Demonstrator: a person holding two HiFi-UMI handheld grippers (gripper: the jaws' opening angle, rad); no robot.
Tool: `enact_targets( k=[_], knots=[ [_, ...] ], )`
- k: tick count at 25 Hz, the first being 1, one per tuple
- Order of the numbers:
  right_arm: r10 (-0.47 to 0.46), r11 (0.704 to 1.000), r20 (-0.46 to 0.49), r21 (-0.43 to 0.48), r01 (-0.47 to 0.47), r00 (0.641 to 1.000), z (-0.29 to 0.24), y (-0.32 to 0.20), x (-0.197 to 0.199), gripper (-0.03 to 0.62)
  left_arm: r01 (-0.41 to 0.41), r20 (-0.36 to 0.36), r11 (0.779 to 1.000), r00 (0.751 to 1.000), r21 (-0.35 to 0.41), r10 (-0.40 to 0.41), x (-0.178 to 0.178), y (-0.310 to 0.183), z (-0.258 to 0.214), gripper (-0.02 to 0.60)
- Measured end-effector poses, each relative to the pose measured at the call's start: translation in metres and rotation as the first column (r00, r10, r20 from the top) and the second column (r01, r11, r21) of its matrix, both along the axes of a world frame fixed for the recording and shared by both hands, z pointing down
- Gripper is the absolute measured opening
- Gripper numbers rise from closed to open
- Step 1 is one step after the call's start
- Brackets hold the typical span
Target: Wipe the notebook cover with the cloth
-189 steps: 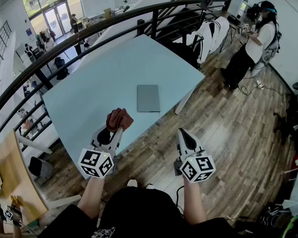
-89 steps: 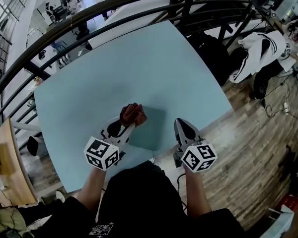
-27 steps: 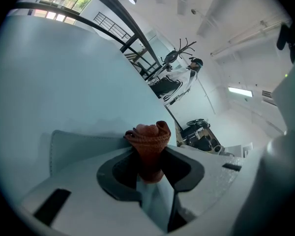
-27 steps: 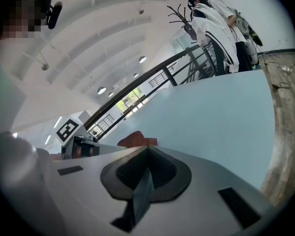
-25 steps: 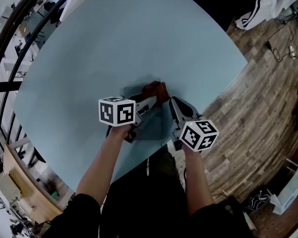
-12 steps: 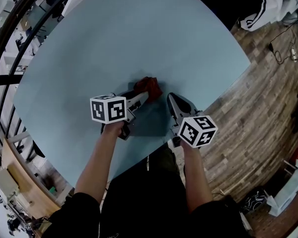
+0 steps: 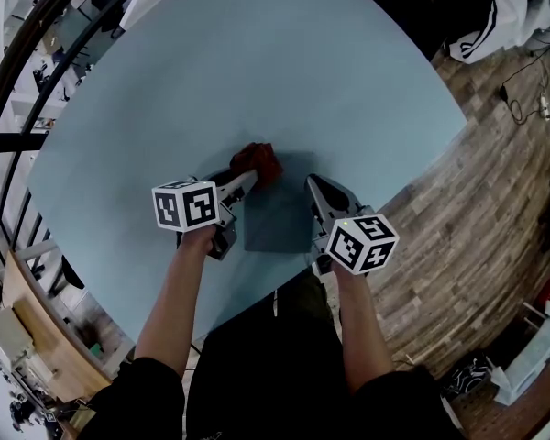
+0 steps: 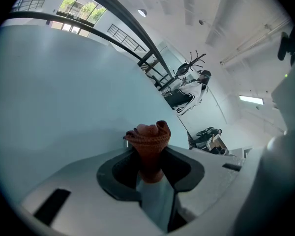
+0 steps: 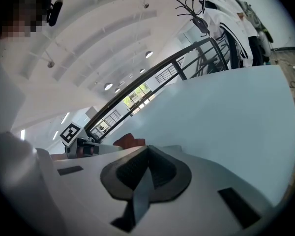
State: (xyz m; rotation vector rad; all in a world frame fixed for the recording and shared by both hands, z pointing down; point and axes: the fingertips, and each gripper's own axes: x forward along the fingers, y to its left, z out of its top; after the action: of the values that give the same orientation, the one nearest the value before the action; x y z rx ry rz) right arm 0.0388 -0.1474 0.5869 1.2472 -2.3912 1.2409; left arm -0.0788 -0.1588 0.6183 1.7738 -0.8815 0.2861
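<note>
A grey-blue notebook (image 7: pixel 280 223) lies flat on the pale blue table (image 7: pixel 257 62), near its front edge. My left gripper (image 7: pixel 247 174) is shut on a bunched red-brown cloth (image 7: pixel 258 162), which rests at the notebook's far left corner. The left gripper view shows the cloth (image 8: pixel 148 136) pinched between the left gripper's (image 8: pixel 150 157) dark pads. My right gripper (image 7: pixel 315 191) is shut with nothing in it; its tip sits at the notebook's right edge. In the right gripper view the right gripper (image 9: pixel 146 154) shows its jaws closed, with the cloth (image 9: pixel 130 141) visible beyond it to the left.
The table's front edge runs just under my arms. Wooden floor (image 7: pixel 477 200) lies to the right. A dark railing (image 7: pixel 18 81) curves along the left. A white jacket with black stripes (image 7: pixel 513 7) hangs at the top right.
Over the last second the left gripper has carried the cloth leftward across the notebook, away from the right gripper. The right gripper has stayed at the notebook's right edge.
</note>
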Motion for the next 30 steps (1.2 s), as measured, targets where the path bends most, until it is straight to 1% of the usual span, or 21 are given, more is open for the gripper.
enact_targets(
  k=[9, 14, 19, 22, 25, 30],
  knots=[
    [0.013, 1.000, -0.004, 0.000, -0.013, 1.000, 0.001, 0.001, 0.001, 0.006, 0.041, 0.026, 0.999, 0.999, 0.005, -0.041, -0.025, 0.000, -0.001, 0.127],
    [0.024, 1.000, -0.001, -0.002, -0.024, 1.000, 0.002, 0.001, 0.010, 0.006, 0.064, 0.023, 0.998, 0.998, 0.013, -0.064, -0.027, 0.001, -0.005, 0.127],
    [0.028, 1.000, 0.004, 0.002, -0.028, 1.000, 0.002, 0.003, 0.011, 0.006, 0.069, 0.013, 0.997, 0.997, 0.023, -0.070, -0.025, 0.001, -0.012, 0.127],
    [0.029, 1.000, 0.008, 0.011, -0.029, 1.000, -0.004, 0.003, 0.008, 0.006, 0.061, -0.001, 0.997, 0.998, 0.042, -0.061, -0.022, 0.001, -0.023, 0.127],
    [0.036, 0.999, 0.009, 0.020, -0.037, 0.999, -0.011, 0.007, 0.007, 0.006, 0.035, -0.022, 0.997, 0.999, 0.073, -0.033, -0.014, 0.004, -0.038, 0.127],
    [0.054, 0.998, 0.004, 0.026, -0.054, 0.999, -0.014, 0.014, 0.016, 0.006, -0.017, -0.048, 0.995, 0.999, 0.094, 0.022, 0.014, 0.009, -0.047, 0.127]
  ],
)
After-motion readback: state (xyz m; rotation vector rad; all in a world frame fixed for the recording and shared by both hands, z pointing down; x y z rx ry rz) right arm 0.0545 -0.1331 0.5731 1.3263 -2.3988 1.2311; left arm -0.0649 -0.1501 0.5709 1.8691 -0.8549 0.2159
